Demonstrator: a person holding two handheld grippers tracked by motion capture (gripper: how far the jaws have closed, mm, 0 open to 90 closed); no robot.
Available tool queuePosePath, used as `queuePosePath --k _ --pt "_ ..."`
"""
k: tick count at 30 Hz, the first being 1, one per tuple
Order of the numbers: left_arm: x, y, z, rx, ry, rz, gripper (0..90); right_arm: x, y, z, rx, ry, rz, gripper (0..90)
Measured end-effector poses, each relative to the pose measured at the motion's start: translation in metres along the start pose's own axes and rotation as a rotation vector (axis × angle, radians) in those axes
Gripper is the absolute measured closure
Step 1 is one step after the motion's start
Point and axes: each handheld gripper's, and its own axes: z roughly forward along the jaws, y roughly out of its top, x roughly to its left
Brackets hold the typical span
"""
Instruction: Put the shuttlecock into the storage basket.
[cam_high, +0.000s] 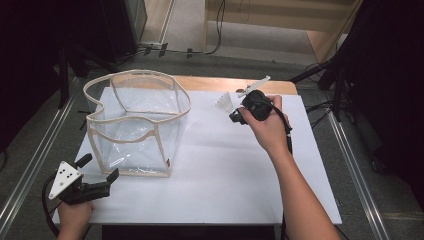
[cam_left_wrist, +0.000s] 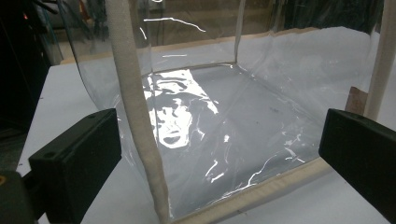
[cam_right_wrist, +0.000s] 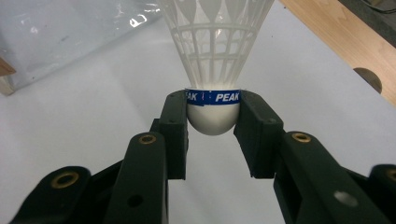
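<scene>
While the left gripper (cam_high: 102, 176) gapes, the right gripper (cam_right_wrist: 213, 116) pinches a shuttlecock (cam_right_wrist: 214, 56), skirt cropped above.

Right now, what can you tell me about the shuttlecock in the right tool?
The shuttlecock is white plastic: a latticed, ribbed skirt flaring away from the camera, a rounded white cap, and a blue band printed PEAK where they meet. The right tool pinches the cap from both sides. From the high view it sits at the table's far right, skirt toward the clear bag, apart from it.
</scene>
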Motion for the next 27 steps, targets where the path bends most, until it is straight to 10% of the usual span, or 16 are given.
queuePosePath --k 27 --pt "0.000 0.000 0.000 0.001 -0.003 0.002 0.0 0.016 0.034 -0.007 -0.067 0.021 -0.055 63.0"
